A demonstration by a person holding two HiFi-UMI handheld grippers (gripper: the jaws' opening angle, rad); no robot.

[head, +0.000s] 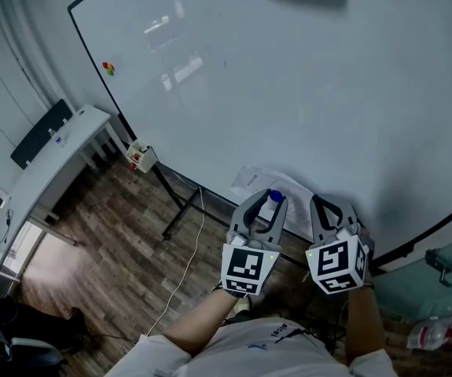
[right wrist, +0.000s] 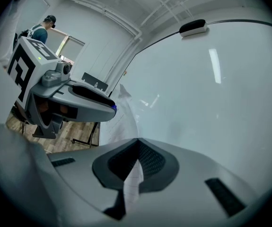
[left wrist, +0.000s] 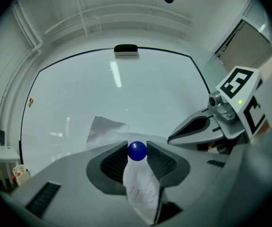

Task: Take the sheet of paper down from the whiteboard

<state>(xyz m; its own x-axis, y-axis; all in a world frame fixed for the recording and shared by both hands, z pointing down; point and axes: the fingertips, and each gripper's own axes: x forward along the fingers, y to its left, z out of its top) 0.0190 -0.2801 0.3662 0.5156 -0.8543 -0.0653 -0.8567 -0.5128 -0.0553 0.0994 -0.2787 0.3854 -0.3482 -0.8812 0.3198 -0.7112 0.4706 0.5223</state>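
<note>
At the jaws, risks as judged: both grippers have hold of one sheet of paper (left wrist: pixel 140 188), so hands drawing apart would tear it. The round blue magnet (left wrist: pixel 137 151) wedged at the left gripper's (head: pixel 266 203) tips could pop out and drop to the wood floor (head: pixel 131 234). The right gripper (right wrist: pixel 136 143) has only a thin strip (edge, by the look) and may slip.

Position: left jaws pinch the magnet, sheet caught between them just under it. Right jaws pressed together on the sheet's edge, just beside the left. Beyond the tips the rest stands crumpled against the lower whiteboard (head: pixel 288 93); cannot tell whether it is fastened there.
</note>
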